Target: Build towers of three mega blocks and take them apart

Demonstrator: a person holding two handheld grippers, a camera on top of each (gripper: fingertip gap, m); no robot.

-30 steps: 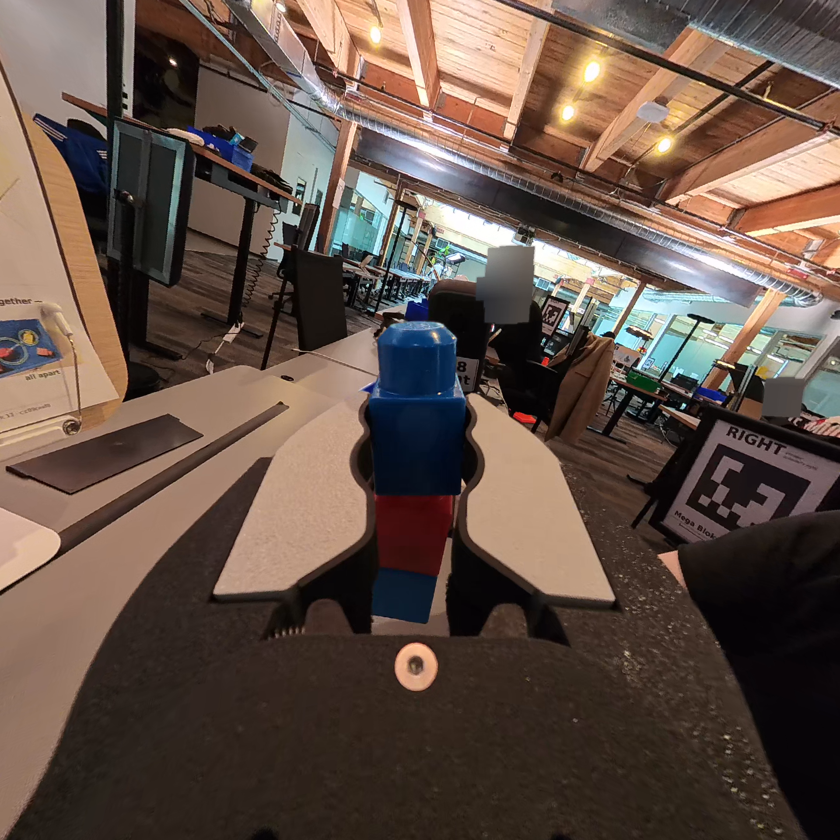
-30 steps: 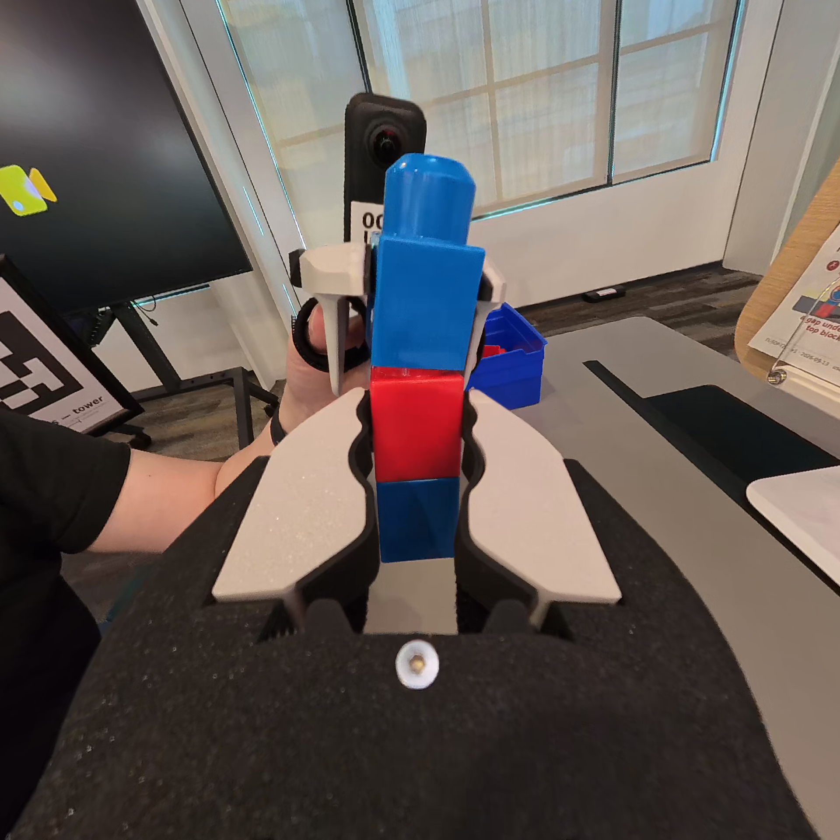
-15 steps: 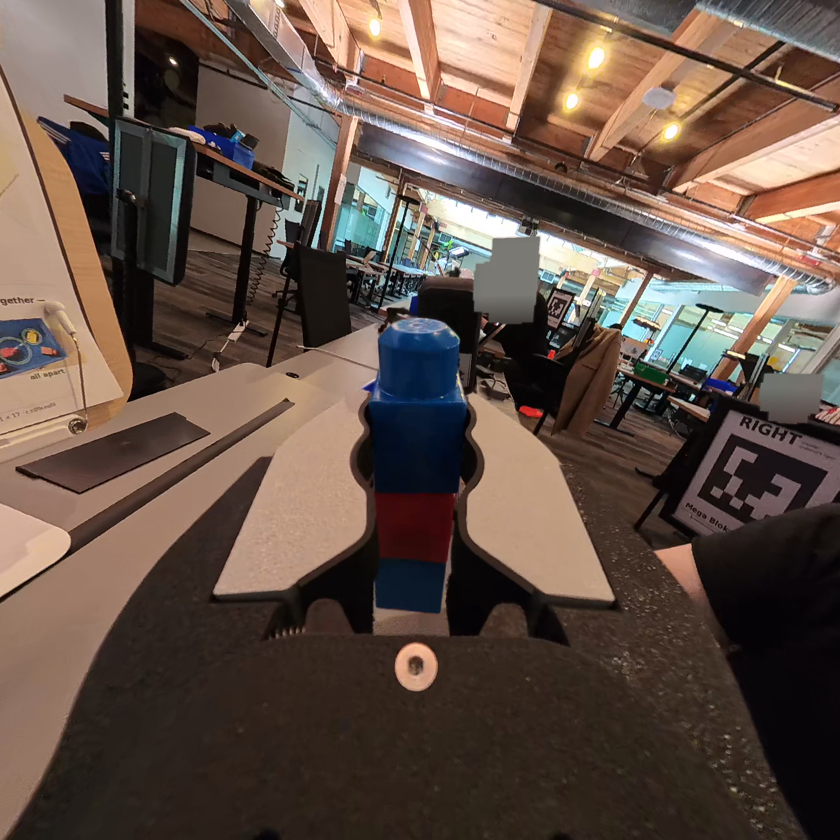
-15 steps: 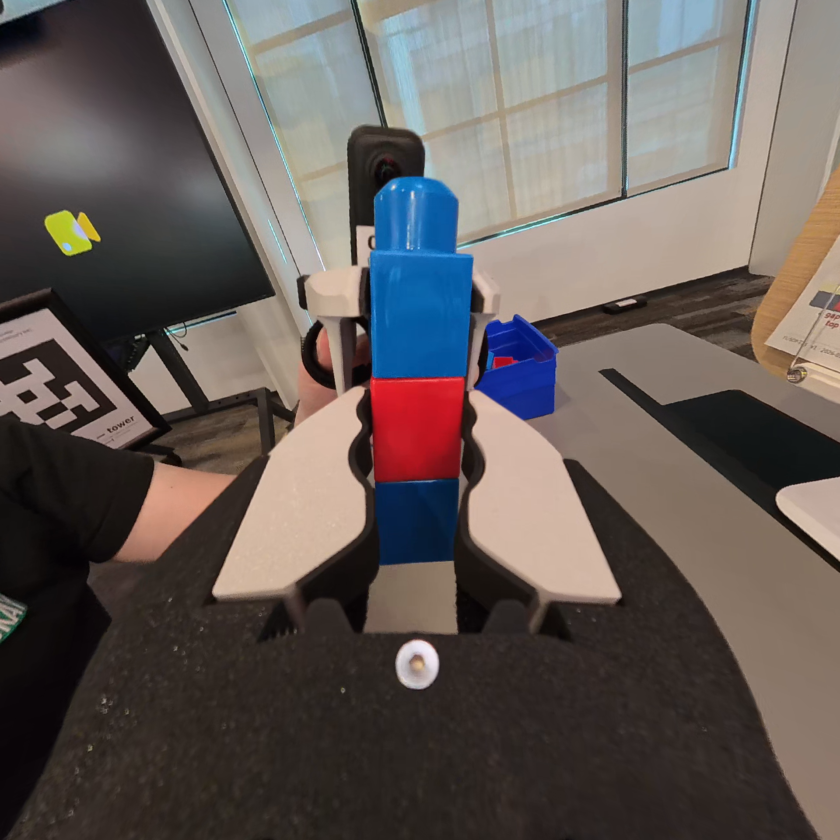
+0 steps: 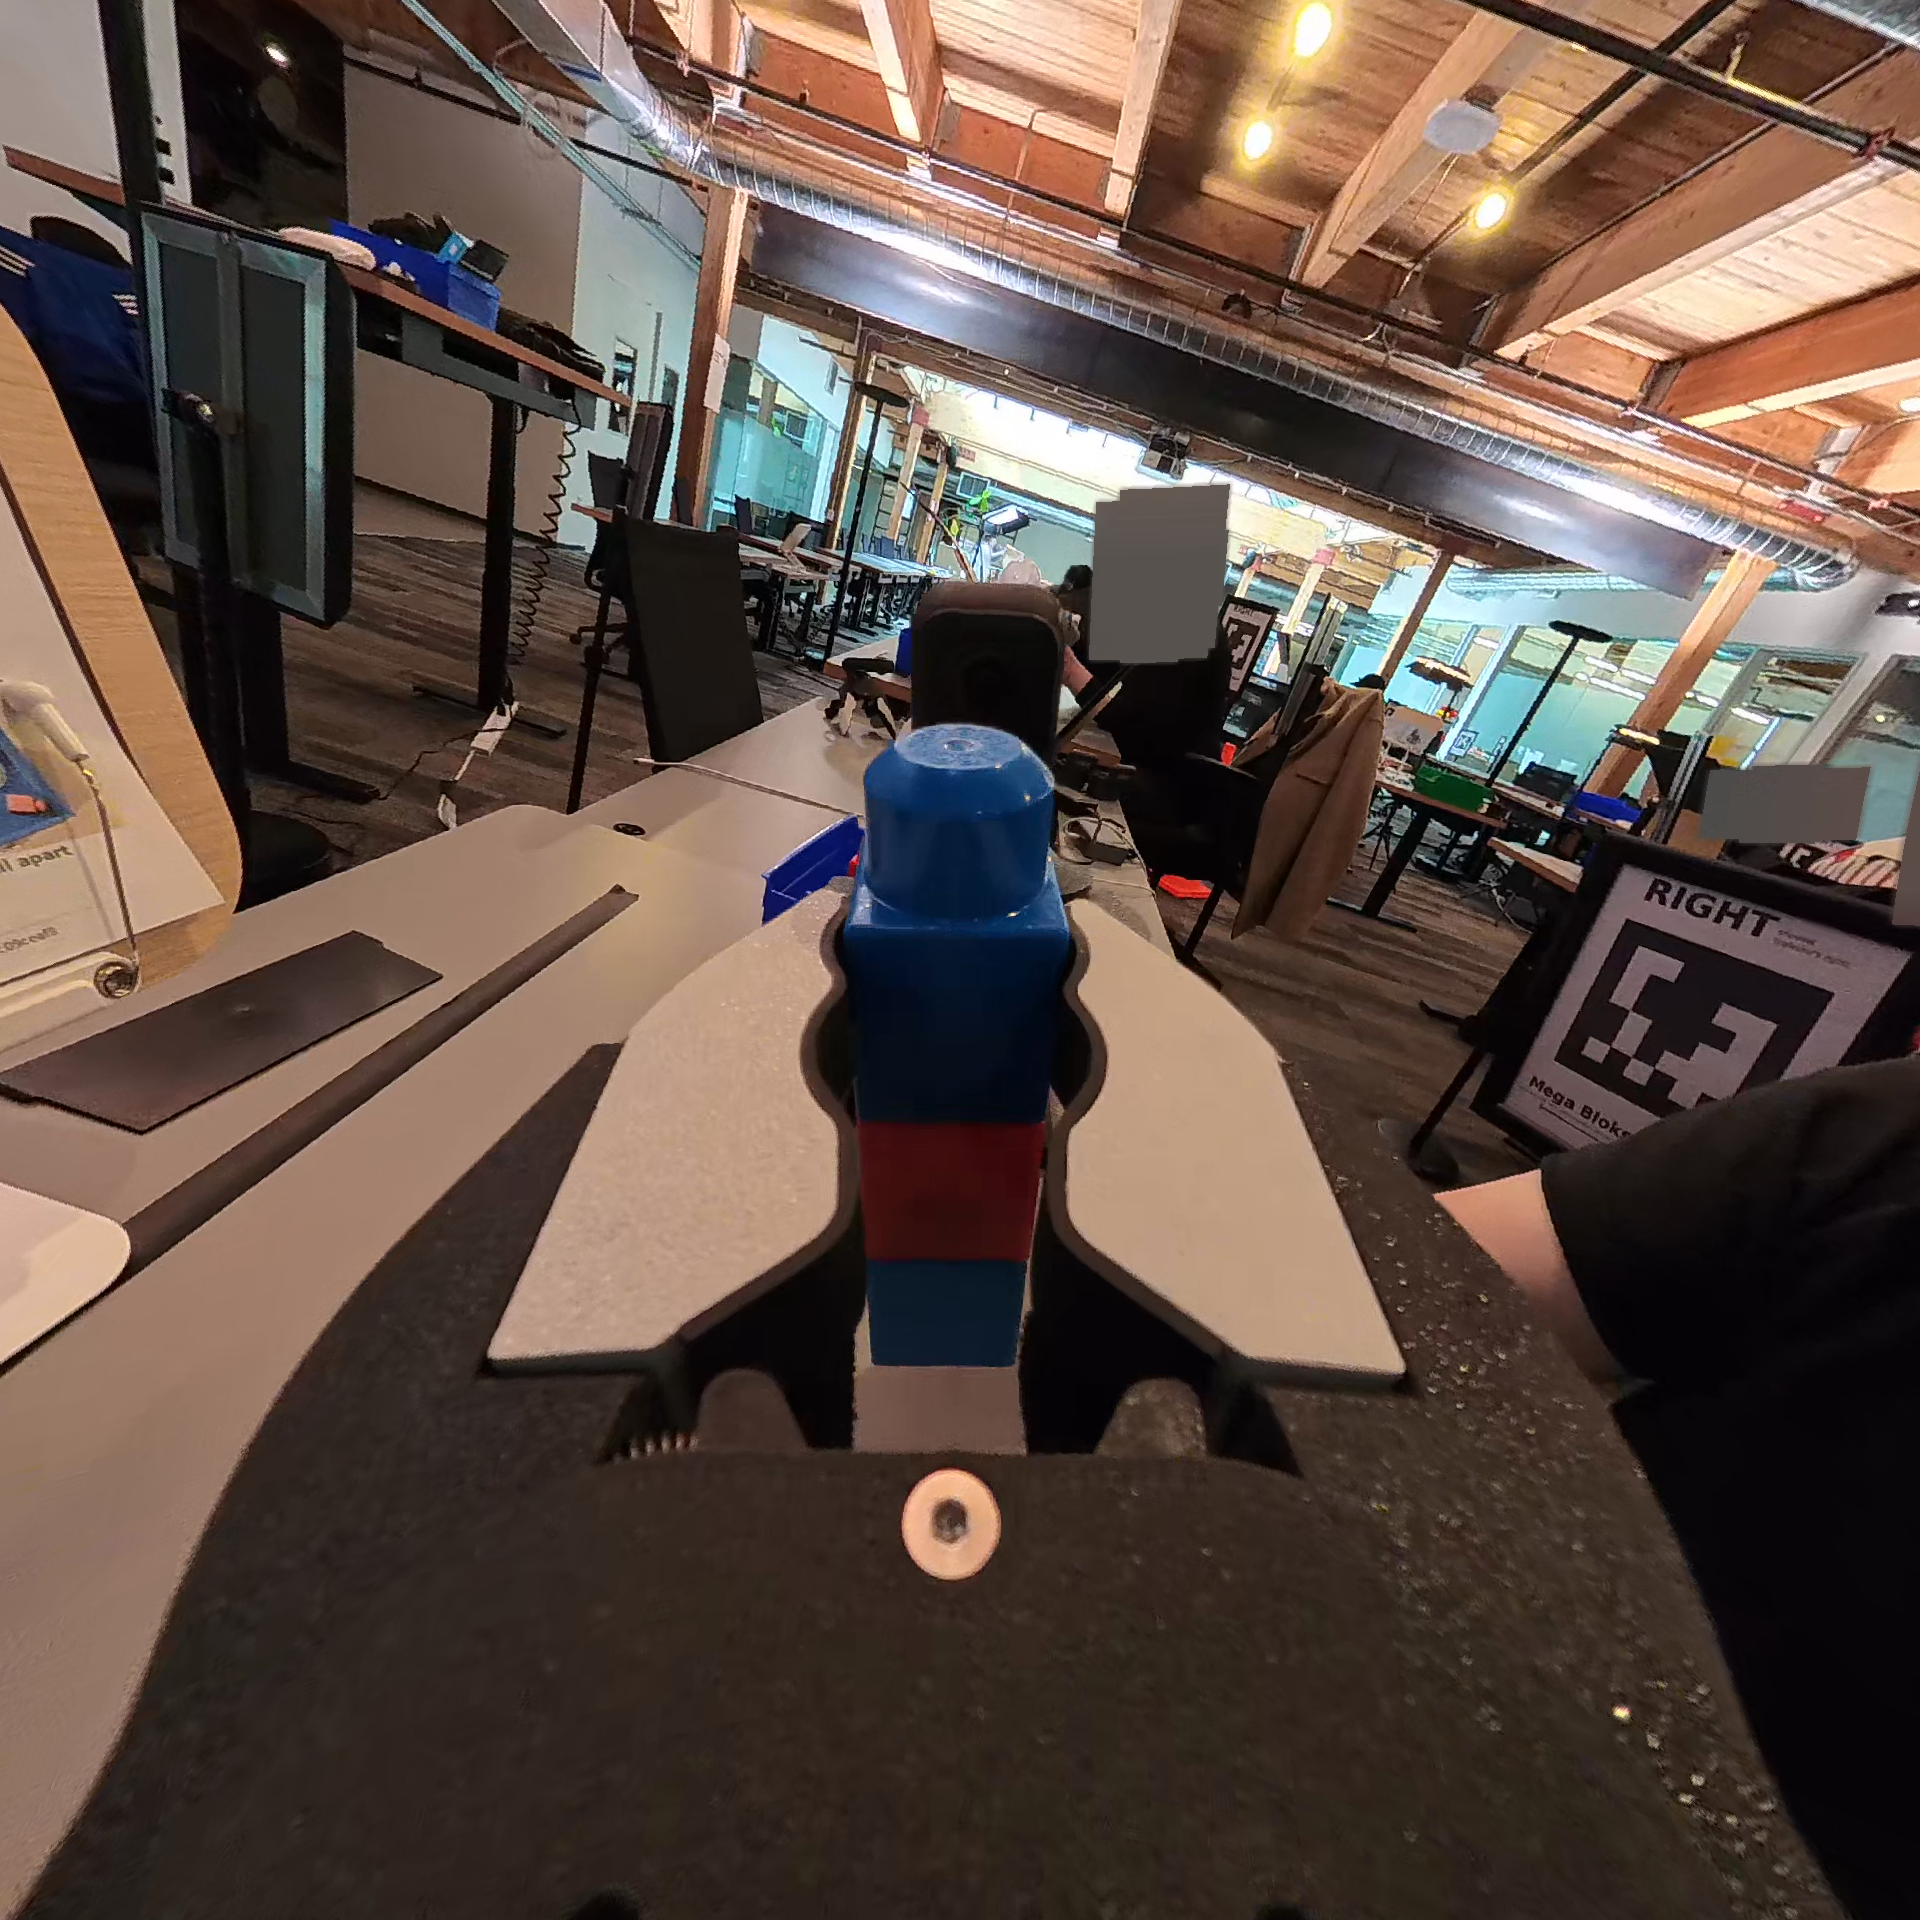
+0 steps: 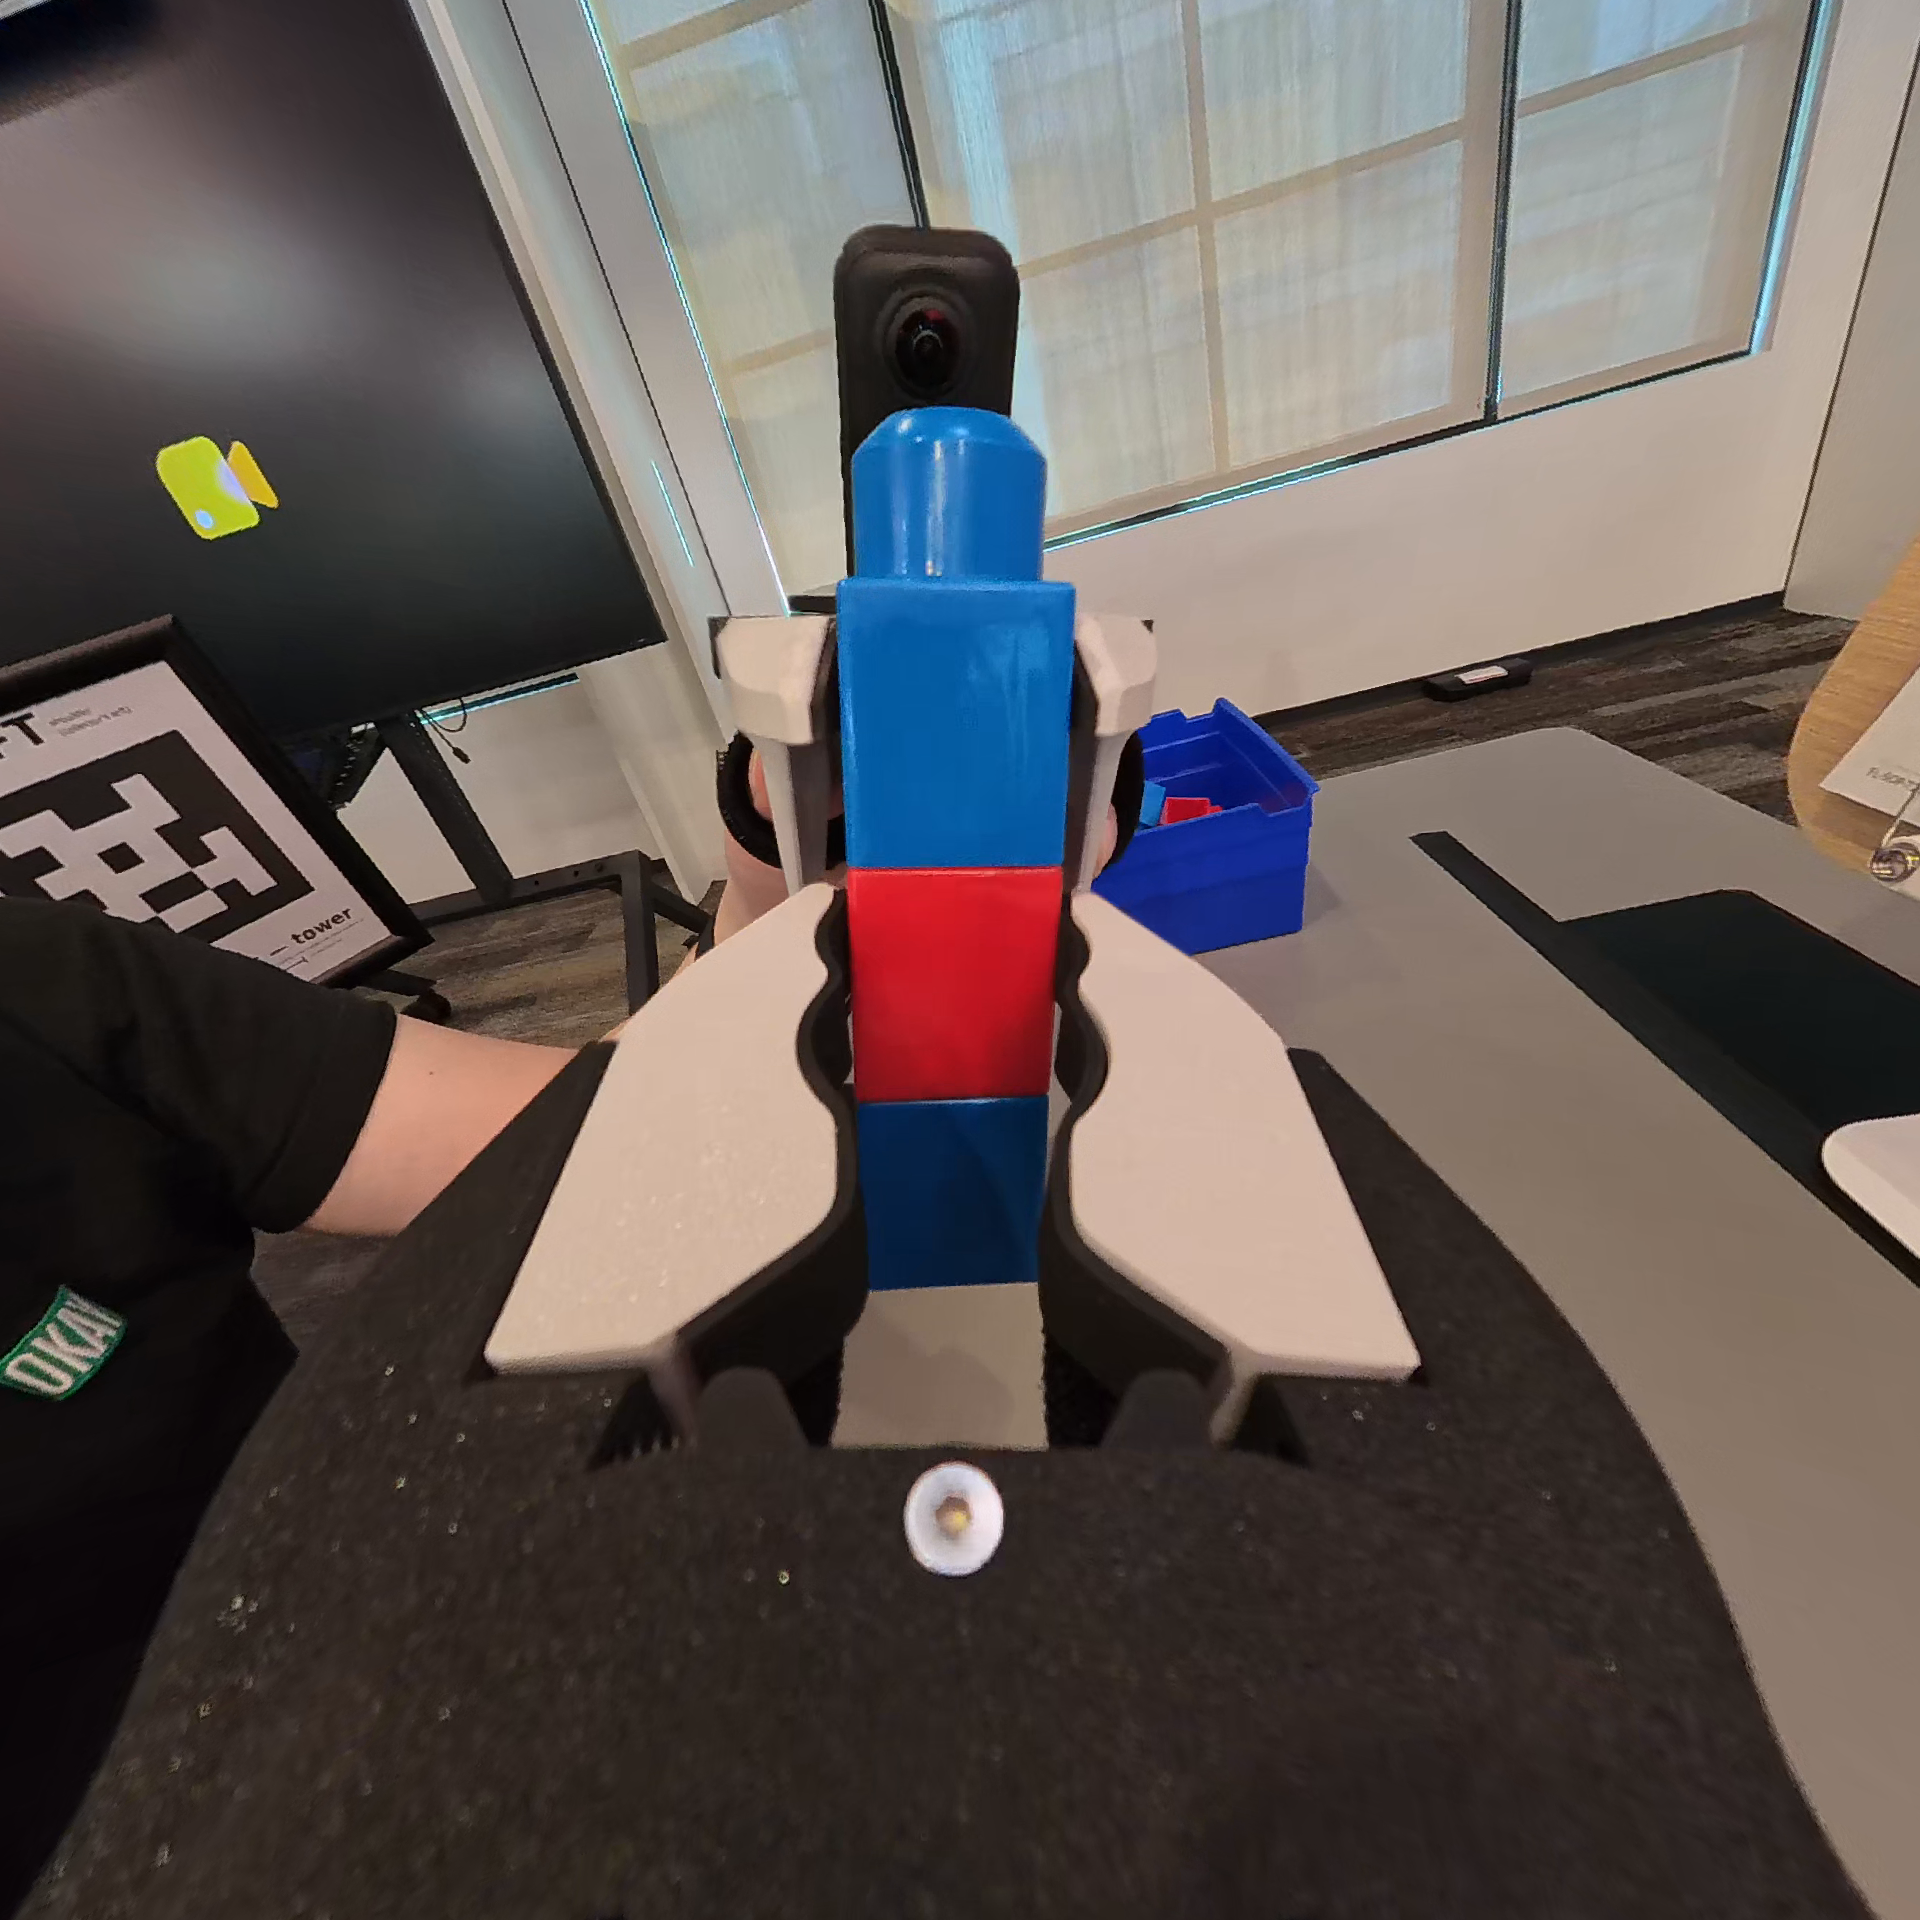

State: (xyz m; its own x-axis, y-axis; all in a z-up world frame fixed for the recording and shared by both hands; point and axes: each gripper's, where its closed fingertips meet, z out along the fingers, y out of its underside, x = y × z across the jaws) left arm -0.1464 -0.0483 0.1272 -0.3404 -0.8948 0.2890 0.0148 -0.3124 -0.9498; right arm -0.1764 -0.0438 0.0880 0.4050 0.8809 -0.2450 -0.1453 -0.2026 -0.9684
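A tower of three mega blocks stands upright between both grippers: a blue top block (image 5: 956, 1018) with a round stud, a red middle block (image 5: 951, 1190) and a blue bottom block (image 5: 945, 1309). My left gripper (image 5: 956, 997) is shut on the blue top block. My right gripper (image 6: 956, 987) is shut on the red block (image 6: 951, 982), with the bottom blue block (image 6: 951, 1195) low between its fingers. In the right wrist view the left gripper (image 6: 956, 717) shows farther off, clamped on the top blue block (image 6: 956, 727). The blocks are joined.
A blue bin (image 6: 1216, 831) with loose blocks sits on the grey table (image 6: 1558, 1091); its corner shows in the left wrist view (image 5: 805, 873). A black mat (image 5: 218, 1029), a white pad (image 6: 1870, 1174) and a wooden sign board (image 5: 104, 727) lie nearby. A person's arm (image 6: 447, 1101) is at the left. The gap from one gripper's tips to the other's is roughly 4 centimetres.
Both grippers keep their hold on the joined tower. The pair has shifted a little and the tower stands straighter; the blue bin has come into the left wrist view.
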